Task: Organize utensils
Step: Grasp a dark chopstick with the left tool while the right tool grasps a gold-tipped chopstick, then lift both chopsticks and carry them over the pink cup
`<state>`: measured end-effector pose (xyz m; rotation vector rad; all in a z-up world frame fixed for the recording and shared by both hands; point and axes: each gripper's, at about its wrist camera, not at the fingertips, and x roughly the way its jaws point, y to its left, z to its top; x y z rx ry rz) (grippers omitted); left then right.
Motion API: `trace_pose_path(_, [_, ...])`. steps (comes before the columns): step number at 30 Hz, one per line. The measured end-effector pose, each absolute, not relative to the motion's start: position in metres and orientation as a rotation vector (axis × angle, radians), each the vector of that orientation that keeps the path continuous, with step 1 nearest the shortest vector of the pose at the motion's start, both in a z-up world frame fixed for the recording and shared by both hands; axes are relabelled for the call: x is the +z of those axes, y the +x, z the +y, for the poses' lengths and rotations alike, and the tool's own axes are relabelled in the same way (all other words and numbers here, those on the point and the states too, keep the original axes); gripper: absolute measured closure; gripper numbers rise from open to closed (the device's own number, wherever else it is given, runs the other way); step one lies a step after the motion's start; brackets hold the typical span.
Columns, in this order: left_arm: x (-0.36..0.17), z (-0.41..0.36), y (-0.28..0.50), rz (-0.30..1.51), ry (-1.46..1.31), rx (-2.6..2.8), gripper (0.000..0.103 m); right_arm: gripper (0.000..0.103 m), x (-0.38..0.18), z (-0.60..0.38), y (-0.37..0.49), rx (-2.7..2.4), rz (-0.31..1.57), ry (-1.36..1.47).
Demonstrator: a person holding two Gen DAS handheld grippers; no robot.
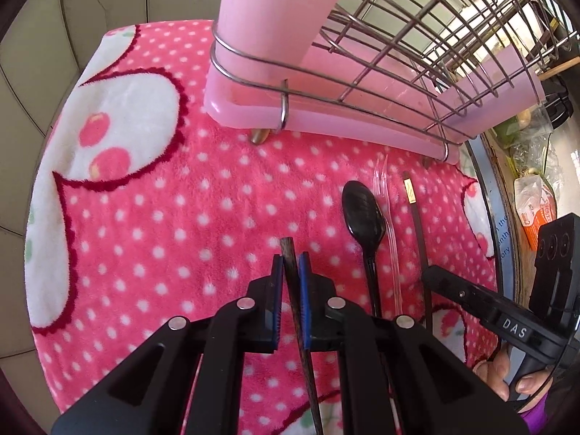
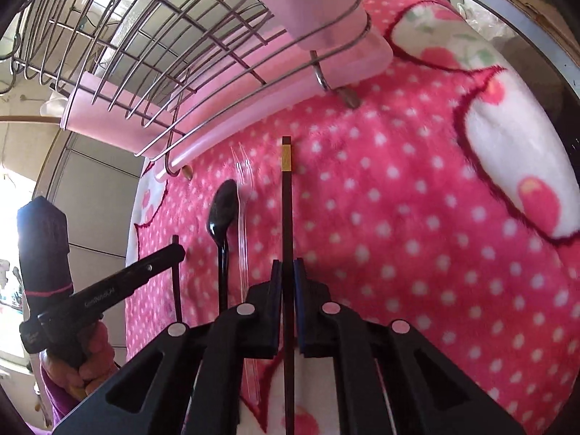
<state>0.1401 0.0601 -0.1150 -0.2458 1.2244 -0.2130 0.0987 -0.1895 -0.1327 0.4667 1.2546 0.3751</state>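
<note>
A pink dotted blanket (image 1: 152, 224) covered the table, with a wire rack (image 1: 417, 47) on a pink tray (image 1: 326, 119) at twelve o'clock and pale tiled walls beyond. The left gripper (image 1: 290, 264) had its jaws closed on a dark chopstick (image 1: 288, 253), while the right gripper (image 2: 287, 272) had its jaws closed on a gold-banded chopstick (image 2: 286, 195) running to twelve o'clock; between them lay a black spoon (image 1: 362, 214) and a clear fork (image 1: 389, 210). Only the left view showed clutter (image 1: 533, 181) past the table's three o'clock edge; only the right showed a bright window (image 2: 14, 195) at nine o'clock.
</note>
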Motion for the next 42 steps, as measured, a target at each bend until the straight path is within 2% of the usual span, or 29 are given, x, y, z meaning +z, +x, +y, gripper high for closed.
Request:
trace_pose_path(4, [-0.120,0.052,0.144,1.253,-0.243,-0.208,0.095,0.087,-0.133,-0.181,0.099,0.409,1.286,0.418])
trace_pose_path(7, [-0.122,0.050,0.147,1.264,-0.242,-0.205,0.095,0.078,-0.128,-0.177,0.103,0.421,1.281,0.394])
trace_pose_path(19, [-0.125,0.037,0.164,1.306,-0.210,-0.201,0.094,0.075,-0.122,-0.168,0.162,0.364,1.290,0.290])
trace_pose_path(22, [-0.126,0.035,0.168,1.312,-0.199,-0.204,0.094,0.081,-0.128,-0.167,0.170,0.344,1.310,0.280])
trace_pose_path(25, [-0.127,0.032,0.171,1.315,-0.197,-0.204,0.094,0.096,-0.129,-0.168,0.170,0.360,1.292,0.289])
trace_pose_path(32, [-0.122,0.035,0.165,1.272,-0.206,-0.231,0.095,0.097,-0.099,-0.188,0.148,0.382,1.157,0.318])
trace_pose_path(42, [-0.056,0.049,0.123,1.014,-0.237,-0.271,0.097,0.097,-0.021,-0.212,0.100,0.395,0.872,0.297])
